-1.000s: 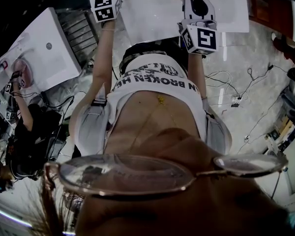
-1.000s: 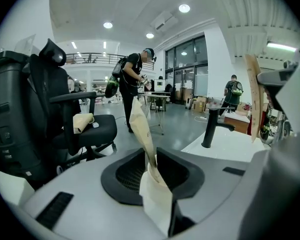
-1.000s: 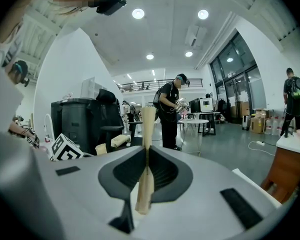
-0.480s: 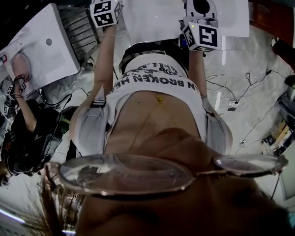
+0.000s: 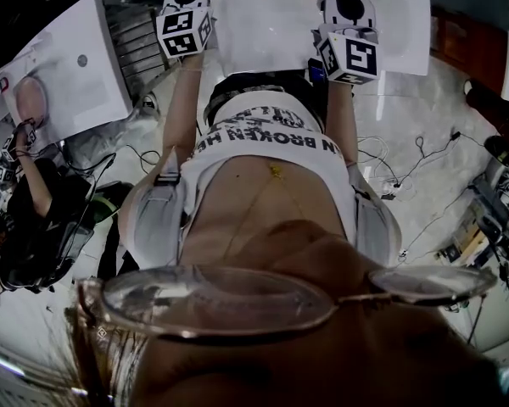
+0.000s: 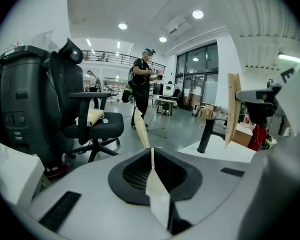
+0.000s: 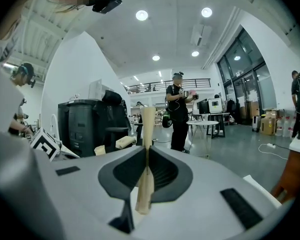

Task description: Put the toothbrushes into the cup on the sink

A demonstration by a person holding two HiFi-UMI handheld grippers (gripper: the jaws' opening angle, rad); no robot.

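Head view: white sink [image 5: 271, 32], pale floor [image 5: 424, 219] strewn with cables [image 5: 425, 145].

Both brushes read on my feed as pale, matt wood: the first toothbrush [image 6: 157, 194] and the second toothbrush [image 7: 147, 121]. The right gripper [image 7: 146, 151] has a smooth, matt grey plastic shell, and its pads [image 7: 165, 171] look black, ribbed and rubbery. The sink [image 5: 403, 24] is smooth and white. The floor [image 6: 185, 131] is grey and glossy. The office chair [image 6: 97, 123] seat looks like matt black cloth.
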